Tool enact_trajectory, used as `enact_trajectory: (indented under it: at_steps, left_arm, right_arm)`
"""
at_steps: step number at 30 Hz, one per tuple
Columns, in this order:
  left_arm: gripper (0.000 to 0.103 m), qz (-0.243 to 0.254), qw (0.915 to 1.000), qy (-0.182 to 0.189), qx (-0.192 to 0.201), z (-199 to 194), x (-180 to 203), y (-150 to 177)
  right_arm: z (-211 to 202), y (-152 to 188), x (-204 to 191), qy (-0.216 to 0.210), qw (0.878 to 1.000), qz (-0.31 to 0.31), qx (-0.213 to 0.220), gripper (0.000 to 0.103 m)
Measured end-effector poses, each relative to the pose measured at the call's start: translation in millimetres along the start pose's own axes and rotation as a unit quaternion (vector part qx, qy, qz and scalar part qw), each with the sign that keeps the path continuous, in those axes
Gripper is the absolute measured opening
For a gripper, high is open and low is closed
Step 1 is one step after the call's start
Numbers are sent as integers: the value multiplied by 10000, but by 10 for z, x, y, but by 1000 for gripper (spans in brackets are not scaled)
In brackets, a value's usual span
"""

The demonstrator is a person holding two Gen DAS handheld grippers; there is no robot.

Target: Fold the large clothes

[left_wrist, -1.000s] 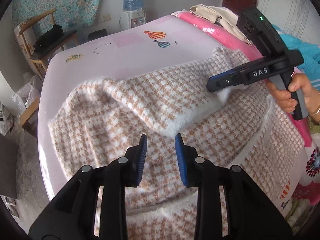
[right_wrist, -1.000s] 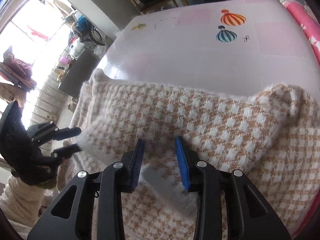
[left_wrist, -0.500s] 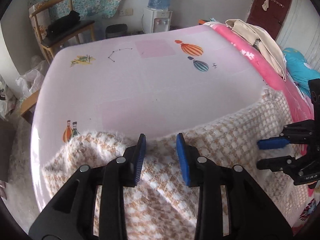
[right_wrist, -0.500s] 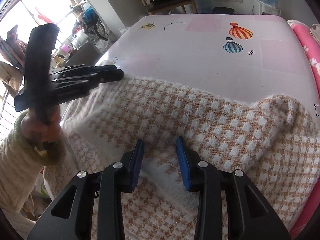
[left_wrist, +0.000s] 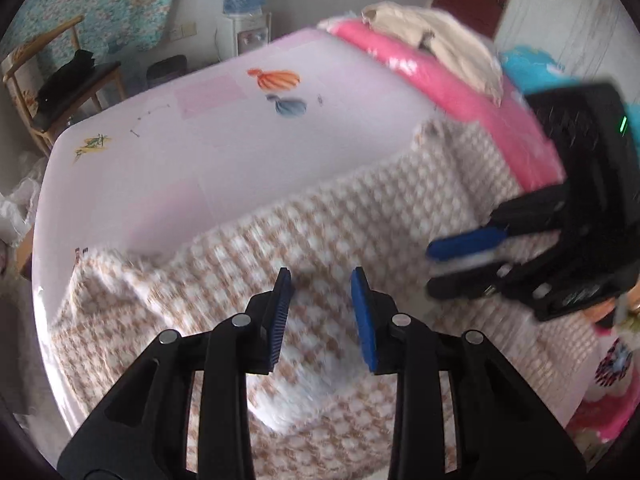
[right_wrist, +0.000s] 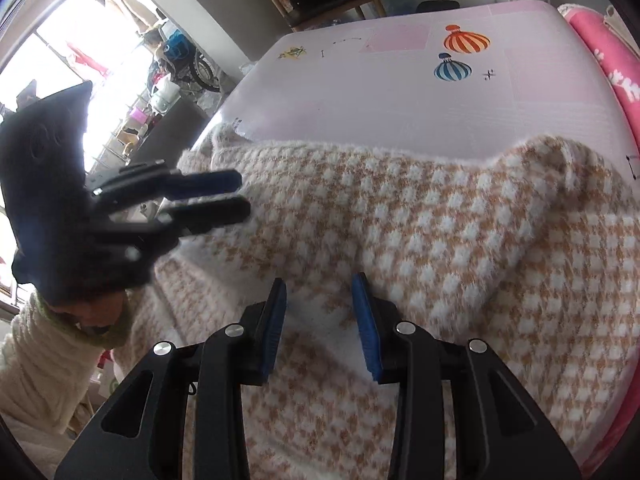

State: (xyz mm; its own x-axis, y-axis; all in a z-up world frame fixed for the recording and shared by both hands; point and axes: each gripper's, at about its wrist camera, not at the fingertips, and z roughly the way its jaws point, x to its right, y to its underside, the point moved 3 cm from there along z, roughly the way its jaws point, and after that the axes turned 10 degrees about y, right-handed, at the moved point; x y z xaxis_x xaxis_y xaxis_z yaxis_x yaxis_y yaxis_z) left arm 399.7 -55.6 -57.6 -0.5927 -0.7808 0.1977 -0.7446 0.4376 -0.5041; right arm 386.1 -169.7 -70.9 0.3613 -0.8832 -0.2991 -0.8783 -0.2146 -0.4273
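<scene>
A fuzzy tan-and-white houndstooth garment (left_wrist: 360, 216) (right_wrist: 440, 220) lies across the near half of the bed, with a thick fold doubled over it. My left gripper (left_wrist: 323, 312) is shut on the white fuzzy edge of the garment, which runs down between its blue pads. In the right wrist view the left gripper (right_wrist: 244, 196) hangs at the fold's left end. My right gripper (right_wrist: 320, 316) is likewise shut on the garment's white inner side near the front. In the blurred left wrist view the right gripper (left_wrist: 432, 268) shows at the right, with a white strip between its fingers.
The bed's lilac sheet (left_wrist: 200, 168) (right_wrist: 380, 96) with balloon prints lies bare beyond the garment. A pink quilt (left_wrist: 440, 92) with beige clothes (left_wrist: 440, 36) runs along the right side. A wooden chair (left_wrist: 68, 84) and a water dispenser (left_wrist: 244, 12) stand behind. A person's cream sleeve (right_wrist: 40, 360) is at the lower left.
In the right wrist view the left gripper has risen from low at the bed's left edge and moved in beside the fold. The right gripper has shifted only slightly.
</scene>
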Motion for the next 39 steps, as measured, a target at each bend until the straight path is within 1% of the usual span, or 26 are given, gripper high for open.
enact_trajectory:
  at_steps: [1,3,5,6,8,10,12,13,14,15,18,19,20,21,22,24,26,28,29,30,32,33,34,35,37,39]
  left_arm:
    - [31,157,9997,-196,-75,42,28,73]
    - [36,377,9986,-371,10,7,58,151]
    - [40,256,9991,-334,33,-26,3,185]
    - [41,173,9995,-263,49,-44,-35,191]
    - [43,22,9999,-144,91,-64,-103,200]
    - [43,-71,9998,-66,145,-68,-128,207]
    - [43,-96,9997,-44,204,-74,-134,226]
    - [43,-86,9997,-37,231,-82,-135,240]
    - [43,-82,9996,-23,251,-89,-140,252]
    - [43,-94,9996,0,271,-94,-149,260]
    - [43,-100,9994,85,323,-107,-170,279]
    - [43,-86,9994,103,334,-99,-172,276]
    - [43,-69,9993,109,346,-97,-173,280]
    - [43,-52,9993,112,356,-94,-168,280]
    - [43,-44,9992,123,371,-92,-169,283]
    - [43,-61,9991,130,410,-92,-170,283]
    - [43,-113,9988,146,459,-103,-176,289]
    - [43,-211,9981,198,542,-132,-195,314]
    - [43,-261,9976,235,593,-143,-207,328]
    - [43,-290,9972,266,640,-153,-217,339]
    - [43,-339,9964,317,711,-168,-228,355]
    - [43,-371,9960,345,743,-186,-237,363]
    - [43,-419,9953,378,783,-216,-250,371]
    - [43,-481,9946,430,808,-248,-266,379]
    - [43,-584,9926,555,906,-344,-295,385]
    - [43,-549,9914,572,1037,-444,-295,348]
  right_arm:
    - [-98,6,32,52,10000,36,17,34]
    - [-350,-44,105,434,9985,-11,330,34]
    - [-511,-153,184,792,9949,7,627,34]
    - [-530,-221,227,800,9944,120,681,34]
    - [-442,-337,271,770,9945,240,672,34]
    - [-217,-426,306,1032,9930,138,565,34]
    - [16,-396,323,1419,9888,-185,427,34]
    - [50,-354,311,1506,9867,-366,499,34]
    - [29,-303,299,1554,9849,-501,574,34]
    - [0,-249,299,1603,9842,-537,522,34]
    - [-100,-88,348,1720,9841,-383,207,35]
    - [-148,-60,354,1743,9840,-331,168,35]
    - [-208,-50,343,1810,9829,-304,161,35]
    - [-284,-48,313,1846,9821,-291,246,35]
    - [-370,-89,251,1743,9834,-276,429,35]
    - [-460,-217,85,1398,9873,-229,724,35]
    - [-405,-389,-123,1259,9875,-319,891,35]
    - [-168,-590,-355,1095,9895,-441,831,35]
    - [-28,-661,-426,1100,9899,-495,750,35]
    - [135,-721,-480,1199,9889,-568,662,35]
    - [477,-730,-519,1346,9886,-591,327,35]
    - [541,-717,-533,1463,9860,-665,445,35]
    - [532,-707,-557,1526,9842,-766,478,35]
    - [488,-700,-558,1494,9850,-732,452,35]
    - [349,-677,-519,1314,9893,-482,408,35]
    - [180,-634,-496,1160,9906,-417,587,35]
